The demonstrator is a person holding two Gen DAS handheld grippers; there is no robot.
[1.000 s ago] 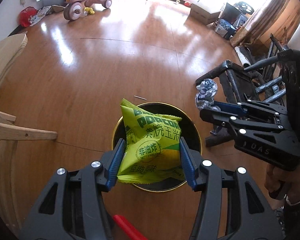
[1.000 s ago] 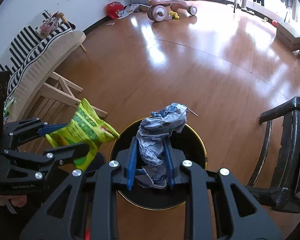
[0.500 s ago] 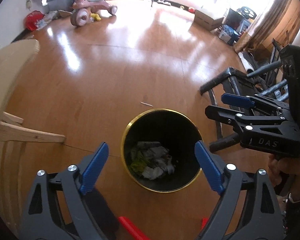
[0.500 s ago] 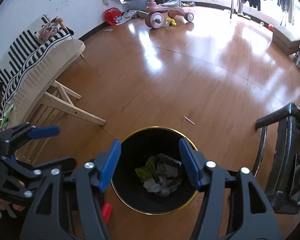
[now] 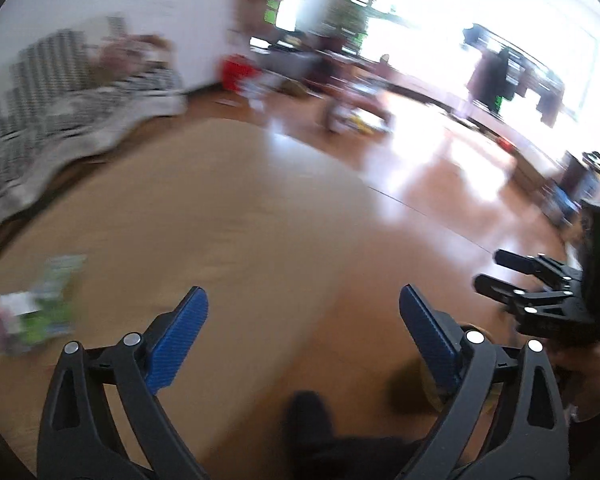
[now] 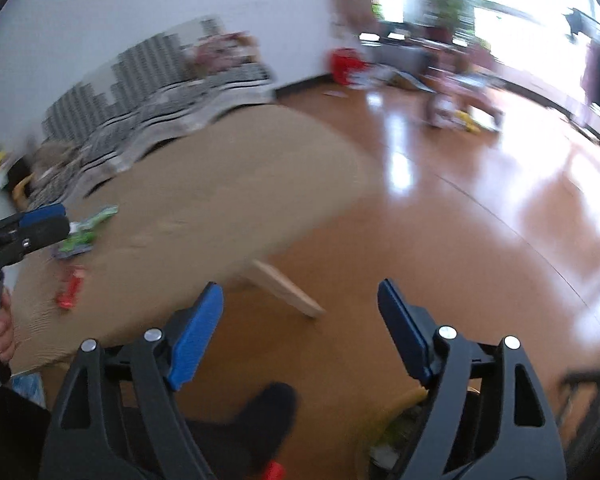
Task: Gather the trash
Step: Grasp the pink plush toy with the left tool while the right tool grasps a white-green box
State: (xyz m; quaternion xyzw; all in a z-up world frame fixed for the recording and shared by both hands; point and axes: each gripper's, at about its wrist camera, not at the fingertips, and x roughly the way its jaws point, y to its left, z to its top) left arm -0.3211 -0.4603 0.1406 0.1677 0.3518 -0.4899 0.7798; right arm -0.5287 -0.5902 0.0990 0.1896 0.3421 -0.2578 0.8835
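Both views are motion-blurred. My left gripper [image 5: 303,316] is open and empty, raised over the edge of a light wooden table [image 5: 220,216]. A blurred green and white wrapper [image 5: 40,304] lies on the table at the left. My right gripper [image 6: 300,312] is open and empty beside the table [image 6: 204,216]. On it lie a green wrapper [image 6: 85,232] and a small red wrapper [image 6: 71,287]. The gold rim of the black bin [image 6: 400,406] shows low between the right fingers. The right gripper shows in the left view [image 5: 540,300], the left in the right view [image 6: 24,228].
A striped cloth [image 6: 160,92] covers furniture behind the table. A wooden table leg [image 6: 288,292] slants to the floor. A pink ride-on toy [image 6: 460,104] and a red bag [image 6: 346,66] sit on the shiny wood floor far off. A dark foot [image 6: 264,404] is below.
A second ago both grippers held trash over the bin; half a second ago they had opened and dropped it in. Now both have swung up and left toward the table.
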